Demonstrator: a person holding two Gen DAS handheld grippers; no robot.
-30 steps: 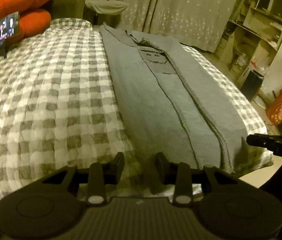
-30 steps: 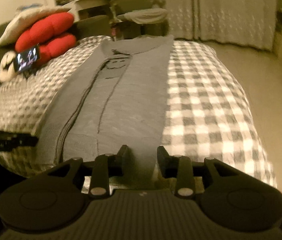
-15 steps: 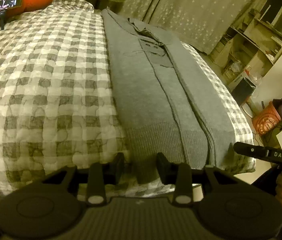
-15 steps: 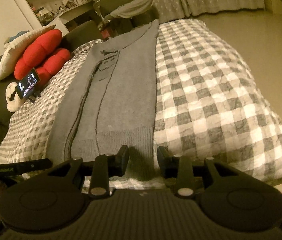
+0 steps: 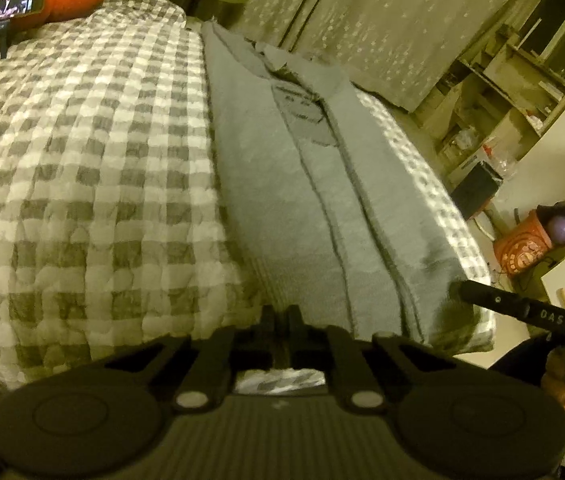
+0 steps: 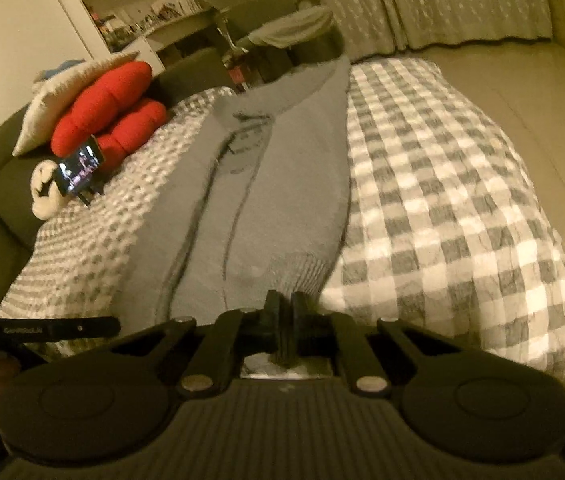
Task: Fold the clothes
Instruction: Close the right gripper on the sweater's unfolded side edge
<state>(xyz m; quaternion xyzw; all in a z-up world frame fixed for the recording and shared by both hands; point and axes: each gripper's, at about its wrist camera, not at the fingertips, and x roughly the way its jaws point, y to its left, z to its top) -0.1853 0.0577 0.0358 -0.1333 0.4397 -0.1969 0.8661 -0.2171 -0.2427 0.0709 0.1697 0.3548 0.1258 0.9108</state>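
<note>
1. Left gripper [image 5: 281, 320] is pinching its fingers together right on the near hem of the grey sweater [image 5: 294, 200], at the corner closest to it.
2. Right gripper [image 6: 285, 312] is doing the same at its own hem corner, fingers clamped on the ribbed edge.
3. Off to the side of each gripper, the other tool is poking into view, a hand [image 5: 562, 380] wrapped round its handle.
4. The sweater is lying as a long narrow strip on the checked quilt [image 5: 82, 200], sides folded inward.
5. Its long axis is running straight ahead from both grippers, hem near, collar pointing far.
6. Beyond the collar, out left, a lit phone [image 6: 80, 170] is leaning by red cushions [image 6: 110, 116]; curtains [image 6: 462, 0] are hanging at the back.
</note>
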